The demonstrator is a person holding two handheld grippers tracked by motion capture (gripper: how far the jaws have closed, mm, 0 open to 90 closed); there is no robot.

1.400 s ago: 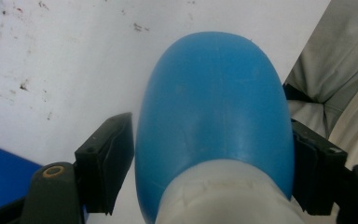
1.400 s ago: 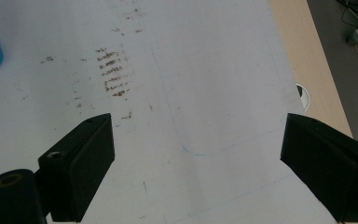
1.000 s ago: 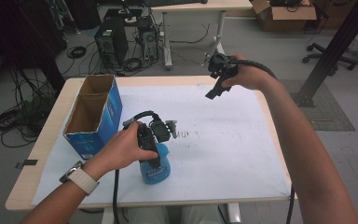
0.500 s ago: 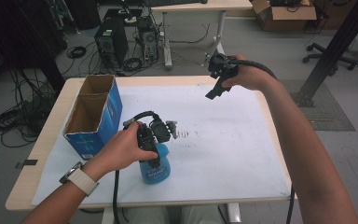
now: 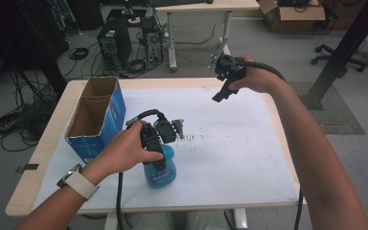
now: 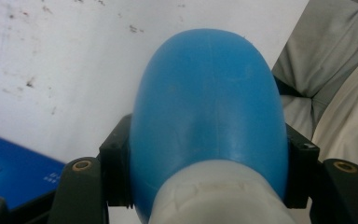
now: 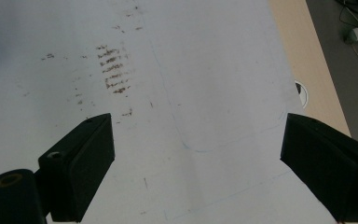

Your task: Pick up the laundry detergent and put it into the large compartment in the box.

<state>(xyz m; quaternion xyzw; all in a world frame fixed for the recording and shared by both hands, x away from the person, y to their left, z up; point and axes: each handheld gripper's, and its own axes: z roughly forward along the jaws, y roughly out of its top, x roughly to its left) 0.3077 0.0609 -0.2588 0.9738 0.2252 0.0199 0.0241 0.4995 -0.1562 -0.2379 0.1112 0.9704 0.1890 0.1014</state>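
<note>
Between left gripper (image 5: 159, 143) jaws: blue plastic spray bottle (image 6: 207, 116), clamped at both sides, standing on white-covered desk (image 5: 230, 158). Right gripper (image 7: 196, 172) jaws spread wide, nothing between, desk beneath.

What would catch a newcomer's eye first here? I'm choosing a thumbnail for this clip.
The bright blue bottle near the table's front edge, clamped between the jaws of the left gripper. Next, the tall blue cardboard box, open-topped, at the table's left side. Across the stained white table cover, the right gripper hangs open above the far right corner.
</note>
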